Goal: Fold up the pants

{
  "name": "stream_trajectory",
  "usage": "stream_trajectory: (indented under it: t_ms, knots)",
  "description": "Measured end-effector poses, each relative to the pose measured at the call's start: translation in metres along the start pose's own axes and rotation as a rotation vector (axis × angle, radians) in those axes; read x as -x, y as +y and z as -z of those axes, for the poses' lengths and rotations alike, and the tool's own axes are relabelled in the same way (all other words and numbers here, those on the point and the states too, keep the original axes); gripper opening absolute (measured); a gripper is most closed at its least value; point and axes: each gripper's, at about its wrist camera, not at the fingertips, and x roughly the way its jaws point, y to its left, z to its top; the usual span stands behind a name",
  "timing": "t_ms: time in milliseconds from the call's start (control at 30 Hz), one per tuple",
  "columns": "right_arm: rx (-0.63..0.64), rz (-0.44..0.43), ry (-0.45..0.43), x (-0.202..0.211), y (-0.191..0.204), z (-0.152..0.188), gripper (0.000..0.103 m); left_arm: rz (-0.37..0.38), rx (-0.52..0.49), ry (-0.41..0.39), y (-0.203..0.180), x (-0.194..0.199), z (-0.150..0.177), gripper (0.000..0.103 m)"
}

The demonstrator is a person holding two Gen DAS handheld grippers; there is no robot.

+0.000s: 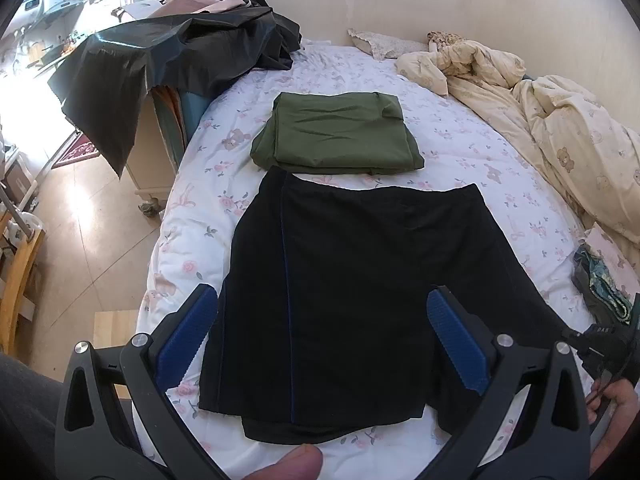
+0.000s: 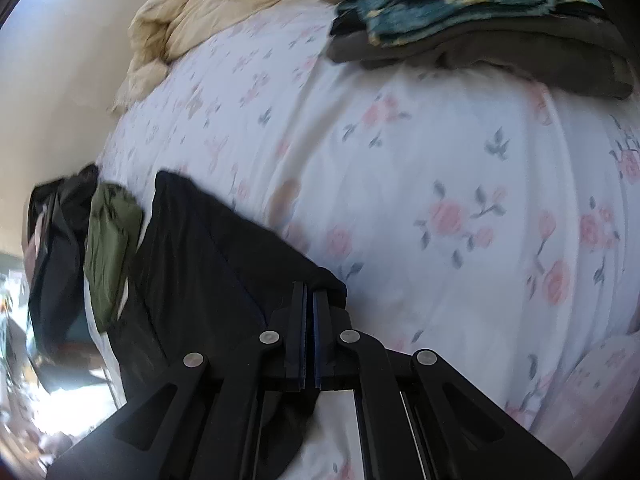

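Black pants (image 1: 360,280) with a blue side stripe lie flat on the floral bedsheet (image 1: 480,152), folded to a short shape. My left gripper (image 1: 320,320) is open above their near part, its blue pads (image 1: 188,336) on either side, holding nothing. My right gripper (image 2: 310,304) is shut on the right edge of the black pants (image 2: 208,248); its body shows at the right edge of the left wrist view (image 1: 608,340).
A folded green garment (image 1: 336,136) lies just beyond the pants. A crumpled cream duvet (image 1: 540,92) fills the far right. A teal patterned stack (image 2: 460,4) sits on the bed's right side. A black sheet-covered cart (image 1: 160,64) stands left of the bed, above the floor (image 1: 88,232).
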Motion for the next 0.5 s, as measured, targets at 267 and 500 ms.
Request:
stream_trajectory:
  t_ms: [267, 500]
  knots:
    - [-0.046, 0.043, -0.042, -0.012, -0.011, -0.026, 0.001, -0.009, -0.004, -0.009, 0.000, 0.001, 0.001, 0.103]
    - [-0.102, 0.006, 0.023, -0.031, -0.022, -0.026, 0.002, -0.020, 0.000, -0.006, 0.003, 0.002, 0.001, 0.103]
